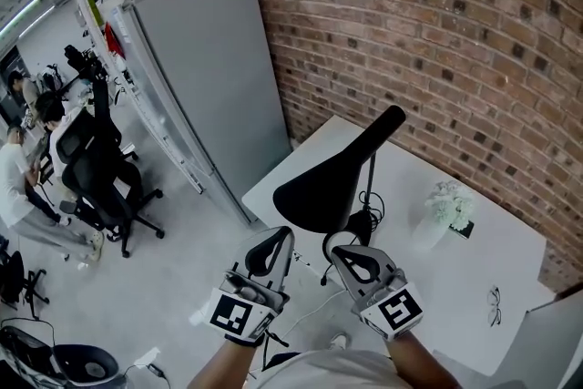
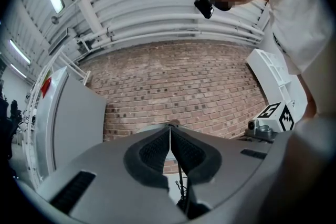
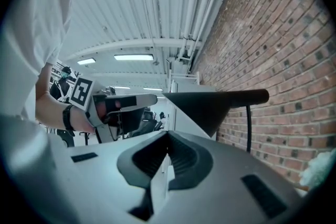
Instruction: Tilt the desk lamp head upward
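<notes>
A black desk lamp stands on the white table [image 1: 455, 287]. Its wide cone-shaped head [image 1: 330, 185] slopes down toward me, on a thin stem [image 1: 372, 182]. My left gripper [image 1: 276, 241] is shut and empty, just short of the head's lower rim. My right gripper [image 1: 344, 252] is also shut and empty, in front of the lamp's base. In the right gripper view the lamp head [image 3: 210, 105] hangs above and beyond my right gripper [image 3: 168, 136], with the left gripper [image 3: 131, 102] to its left. The left gripper [image 2: 170, 131] points at the brick wall.
A small white flower pot [image 1: 449, 205] and a pair of glasses [image 1: 494, 305] lie on the table to the right. The brick wall [image 1: 437, 41] runs behind the table. A grey panel [image 1: 209, 68] leans at the left. Office chairs [image 1: 100, 168] and people are far left.
</notes>
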A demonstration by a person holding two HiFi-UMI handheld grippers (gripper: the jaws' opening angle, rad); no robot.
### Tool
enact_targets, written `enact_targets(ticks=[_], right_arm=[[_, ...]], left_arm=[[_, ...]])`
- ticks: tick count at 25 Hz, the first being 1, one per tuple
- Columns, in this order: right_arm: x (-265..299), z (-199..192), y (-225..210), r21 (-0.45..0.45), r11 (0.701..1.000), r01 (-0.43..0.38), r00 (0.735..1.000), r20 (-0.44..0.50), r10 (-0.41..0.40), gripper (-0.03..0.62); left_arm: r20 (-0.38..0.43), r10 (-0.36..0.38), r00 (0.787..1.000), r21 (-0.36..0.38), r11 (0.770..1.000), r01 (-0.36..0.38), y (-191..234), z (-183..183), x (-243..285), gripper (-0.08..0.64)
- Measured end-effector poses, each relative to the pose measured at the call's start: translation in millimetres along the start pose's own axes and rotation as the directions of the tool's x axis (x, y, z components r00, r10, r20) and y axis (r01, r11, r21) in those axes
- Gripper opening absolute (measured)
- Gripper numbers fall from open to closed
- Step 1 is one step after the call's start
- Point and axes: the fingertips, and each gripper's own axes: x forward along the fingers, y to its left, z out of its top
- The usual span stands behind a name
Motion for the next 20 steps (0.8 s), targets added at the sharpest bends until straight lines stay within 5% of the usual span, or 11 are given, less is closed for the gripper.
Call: enact_targets(ticks=[20], right_arm=[[-7,19,109,-0.024,0.999,0.034,0.996,-0.078,-0.036,0.016]], left_arm=[[-0.018,-0.012,1.000,-0.063,0.998,0.011,7,14,-106,0.014]])
